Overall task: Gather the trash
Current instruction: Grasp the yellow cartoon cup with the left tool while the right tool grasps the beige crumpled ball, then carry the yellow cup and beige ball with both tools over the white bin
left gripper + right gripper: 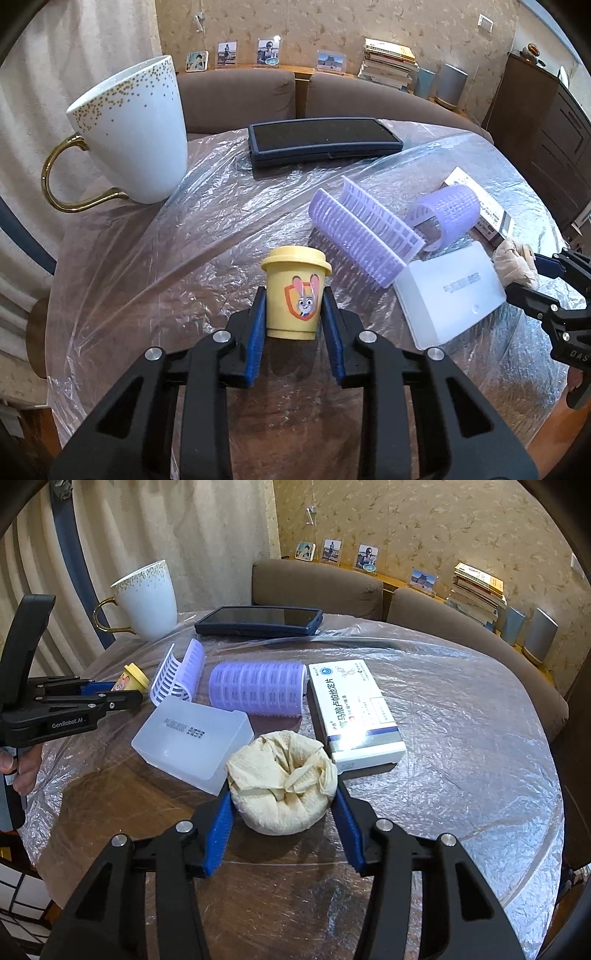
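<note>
Between your left tongs (294,314) the yellow cup (294,293) is clamped upright, and your right tongs (283,808) squeeze the tissue wad (282,782), both gripped low for lifting off the table (443,775).

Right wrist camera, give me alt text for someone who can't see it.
The right gripper is shut on a crumpled tissue wad on a plastic-covered table. Behind it lie a white medicine box, a purple hair roller and a clear plastic box.
</note>
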`<control>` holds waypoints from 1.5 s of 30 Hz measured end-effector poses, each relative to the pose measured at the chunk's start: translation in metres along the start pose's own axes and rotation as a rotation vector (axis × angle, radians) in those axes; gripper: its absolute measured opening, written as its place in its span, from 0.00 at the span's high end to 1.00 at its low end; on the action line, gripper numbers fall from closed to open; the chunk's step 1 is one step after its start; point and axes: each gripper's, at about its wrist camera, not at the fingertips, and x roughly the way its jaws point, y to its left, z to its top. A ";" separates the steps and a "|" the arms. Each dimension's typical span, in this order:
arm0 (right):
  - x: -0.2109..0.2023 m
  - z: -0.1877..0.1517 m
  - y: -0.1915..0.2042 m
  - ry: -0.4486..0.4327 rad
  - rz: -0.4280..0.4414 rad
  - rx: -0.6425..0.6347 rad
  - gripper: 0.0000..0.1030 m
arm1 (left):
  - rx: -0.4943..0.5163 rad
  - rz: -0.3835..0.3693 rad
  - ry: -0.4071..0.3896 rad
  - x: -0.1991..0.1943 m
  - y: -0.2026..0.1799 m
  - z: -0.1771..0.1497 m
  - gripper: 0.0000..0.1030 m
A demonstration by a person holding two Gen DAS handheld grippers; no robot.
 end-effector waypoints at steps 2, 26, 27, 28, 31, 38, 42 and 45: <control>-0.002 -0.002 0.000 -0.003 -0.001 -0.002 0.52 | -0.003 0.000 -0.007 -0.005 -0.002 -0.001 0.70; -0.046 -0.030 0.013 -0.037 0.068 -0.035 0.52 | 0.010 -0.047 -0.067 -0.060 -0.046 -0.043 0.70; -0.048 -0.033 0.013 -0.037 0.070 -0.036 0.52 | 0.008 -0.056 -0.067 -0.062 -0.048 -0.046 0.70; -0.051 -0.036 0.015 -0.038 0.074 -0.037 0.52 | 0.009 -0.061 -0.067 -0.064 -0.050 -0.049 0.70; -0.058 -0.042 0.018 -0.040 0.083 -0.042 0.51 | 0.010 -0.075 -0.069 -0.069 -0.056 -0.056 0.70; -0.075 -0.060 0.028 -0.039 0.105 -0.052 0.52 | 0.027 -0.093 -0.068 -0.080 -0.071 -0.072 0.70; -0.085 -0.072 0.035 -0.037 0.110 -0.064 0.52 | 0.049 -0.092 -0.063 -0.086 -0.080 -0.083 0.70; -0.092 -0.079 0.038 -0.035 0.118 -0.069 0.51 | 0.054 -0.102 -0.058 -0.091 -0.085 -0.091 0.70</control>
